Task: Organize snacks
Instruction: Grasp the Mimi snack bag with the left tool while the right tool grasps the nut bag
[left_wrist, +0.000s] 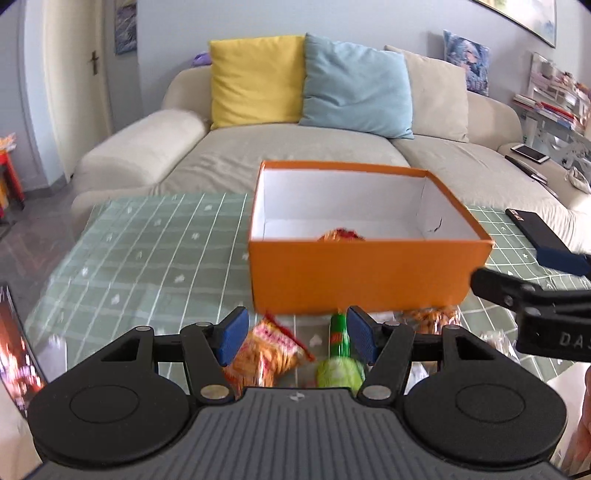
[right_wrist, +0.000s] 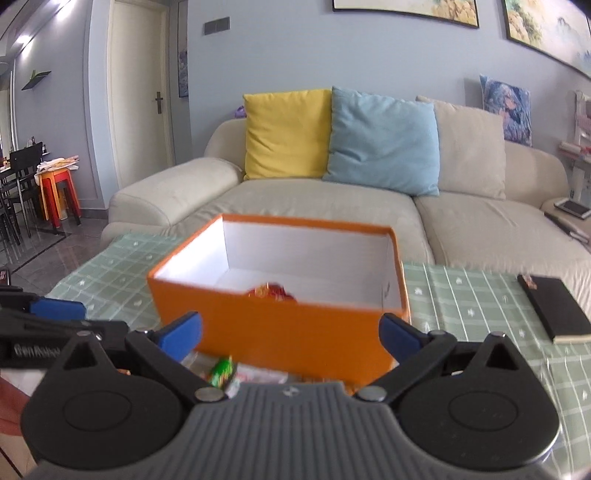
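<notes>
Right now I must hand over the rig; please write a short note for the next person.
Left gripper: jaws open, holding nothing, above the orange snack packet and green packet.
Right gripper: jaws wide open, holding nothing, in front of the orange box.
Done: one red-orange snack lies inside the box.
Left: the packets on the table in front of the box, including another orange one, must go in.

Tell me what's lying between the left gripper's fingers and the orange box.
In the left wrist view, between the left gripper and the orange box lie an orange snack packet and a green snack packet on the checked tablecloth.
</notes>
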